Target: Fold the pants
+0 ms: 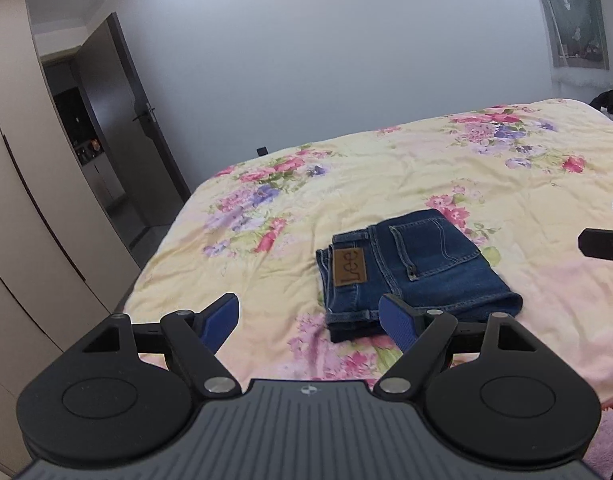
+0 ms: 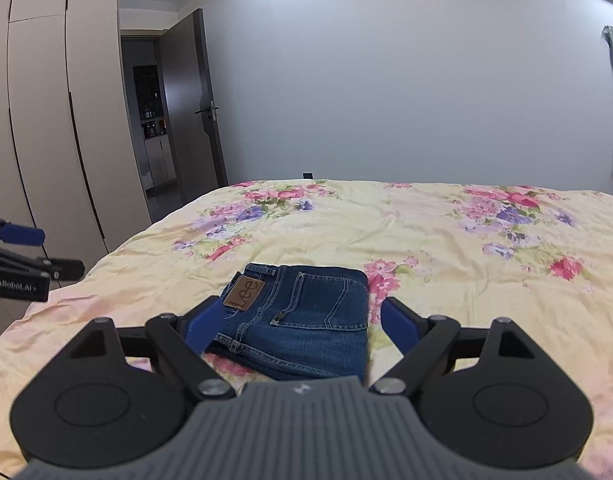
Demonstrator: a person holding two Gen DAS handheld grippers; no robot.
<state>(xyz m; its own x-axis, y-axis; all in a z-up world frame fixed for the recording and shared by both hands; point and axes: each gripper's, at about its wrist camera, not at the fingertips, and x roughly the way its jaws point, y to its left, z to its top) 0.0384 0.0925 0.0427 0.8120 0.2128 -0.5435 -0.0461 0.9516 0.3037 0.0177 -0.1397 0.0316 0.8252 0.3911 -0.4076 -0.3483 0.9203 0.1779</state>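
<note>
Pale yellow quilted bedspread with pink and purple flower print (image 1: 406, 184), covering the bed; lightly wrinkled.

Tall beige wardrobe with curved dark door seams (image 2: 46, 120), beyond the bed's left edge.

Dark brown door (image 2: 198, 100), standing ajar by the bed's far left corner.

Dark blue denim pants, folded into a compact rectangle (image 1: 418, 268), lying flat on the bedspread near its front edge, about midway along it; back pocket and tan leather brand patch (image 1: 348, 266) face up; stacked layers show along the front side.

Left gripper, black with blue finger pads (image 1: 308, 320), raised clear of the bedspread just left of the pants; fingers spread wide, nothing between them.

Right gripper, same build (image 2: 296, 324), raised before the pants; fingers spread wide, gripping nothing.
</note>
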